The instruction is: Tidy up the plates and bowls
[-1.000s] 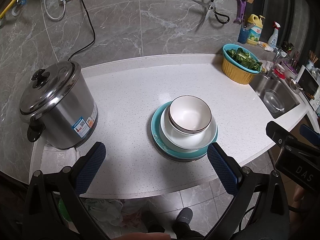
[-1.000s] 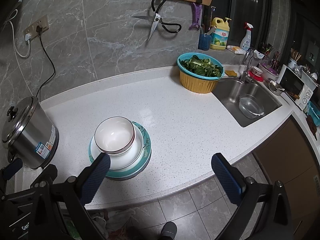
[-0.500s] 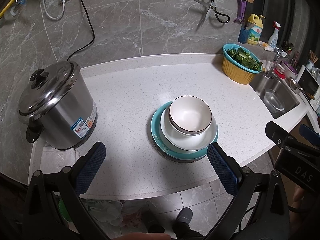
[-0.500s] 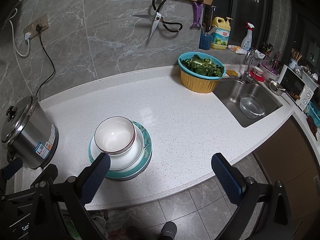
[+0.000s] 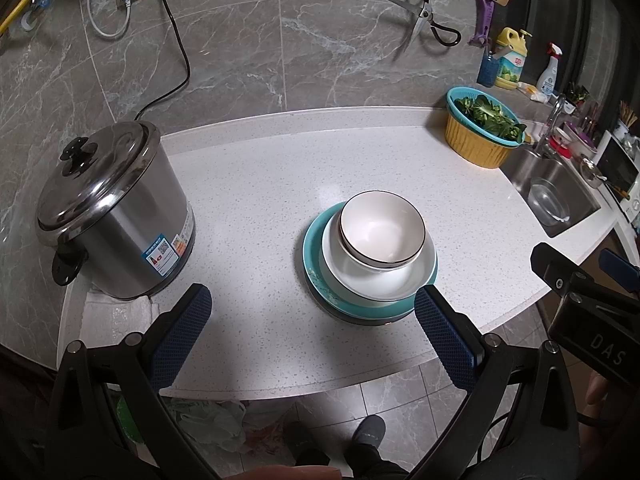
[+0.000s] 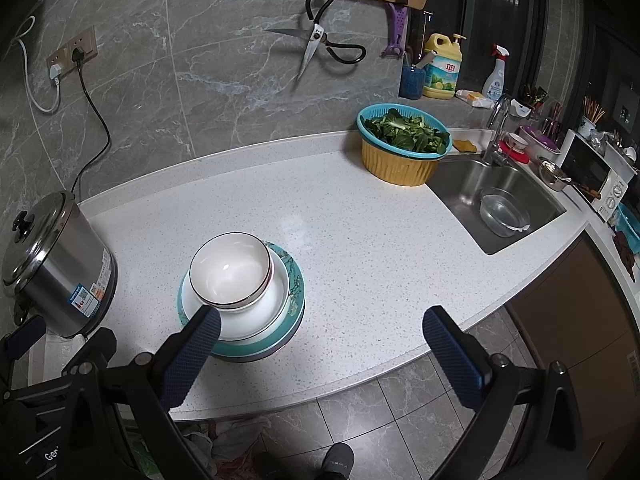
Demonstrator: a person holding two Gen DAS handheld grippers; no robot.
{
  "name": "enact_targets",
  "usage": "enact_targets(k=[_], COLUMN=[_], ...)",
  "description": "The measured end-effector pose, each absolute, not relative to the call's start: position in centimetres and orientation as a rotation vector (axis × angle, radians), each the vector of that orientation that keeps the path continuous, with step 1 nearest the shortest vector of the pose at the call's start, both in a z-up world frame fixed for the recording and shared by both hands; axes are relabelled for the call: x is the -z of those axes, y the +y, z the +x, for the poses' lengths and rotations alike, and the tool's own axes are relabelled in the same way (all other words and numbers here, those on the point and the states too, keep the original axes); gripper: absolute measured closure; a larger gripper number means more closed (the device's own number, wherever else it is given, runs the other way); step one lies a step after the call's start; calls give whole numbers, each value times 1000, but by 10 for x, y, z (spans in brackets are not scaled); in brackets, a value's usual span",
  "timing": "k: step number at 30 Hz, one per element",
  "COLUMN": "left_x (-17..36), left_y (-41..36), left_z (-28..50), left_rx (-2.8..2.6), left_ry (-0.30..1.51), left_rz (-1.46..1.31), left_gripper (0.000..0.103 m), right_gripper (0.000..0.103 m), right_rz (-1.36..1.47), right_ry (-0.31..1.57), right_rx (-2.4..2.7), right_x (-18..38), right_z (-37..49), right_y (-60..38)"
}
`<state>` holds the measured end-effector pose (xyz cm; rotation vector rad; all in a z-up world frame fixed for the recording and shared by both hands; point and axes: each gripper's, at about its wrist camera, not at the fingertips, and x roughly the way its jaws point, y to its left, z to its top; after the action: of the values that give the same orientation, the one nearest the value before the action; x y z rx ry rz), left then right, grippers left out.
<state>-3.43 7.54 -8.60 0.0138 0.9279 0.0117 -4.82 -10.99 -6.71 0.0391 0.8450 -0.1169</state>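
A stack of dishes stands near the front of the white counter [image 5: 280, 168]. On top sits a small white bowl with a dark rim [image 5: 382, 231] [image 6: 230, 270], inside a wider white bowl [image 5: 380, 280] [image 6: 264, 316], on a teal plate [image 5: 314, 264] [image 6: 296, 284] with a dark dish under it. My left gripper [image 5: 312, 312] hangs open above the counter's front edge, just short of the stack. My right gripper [image 6: 320, 330] is open too, with the stack at its left finger [image 6: 192, 352]. Neither holds anything.
A steel rice cooker [image 5: 112, 208] [image 6: 56, 268] stands on a cloth at the left. A yellow basket of greens [image 5: 482, 132] [image 6: 402, 144] sits beside the sink [image 6: 500, 196], which holds a glass bowl [image 6: 502, 210]. Scissors [image 6: 320, 46] hang on the wall. Floor lies below.
Both views have shifted very slightly; the stack and everything on the counter stay where they were. Both grippers remain open.
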Motion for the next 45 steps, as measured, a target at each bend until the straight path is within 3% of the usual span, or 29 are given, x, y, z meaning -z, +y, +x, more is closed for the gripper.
enact_targets(k=[45], left_x=[88], left_y=[77], left_z=[-31], left_rx=[-13], left_ry=[931], left_rz=[13], left_gripper=[0], right_gripper=[0], right_rz=[38], right_ry=[849], right_rx=[116], right_x=[67], right_z=[-47], right_y=[-110])
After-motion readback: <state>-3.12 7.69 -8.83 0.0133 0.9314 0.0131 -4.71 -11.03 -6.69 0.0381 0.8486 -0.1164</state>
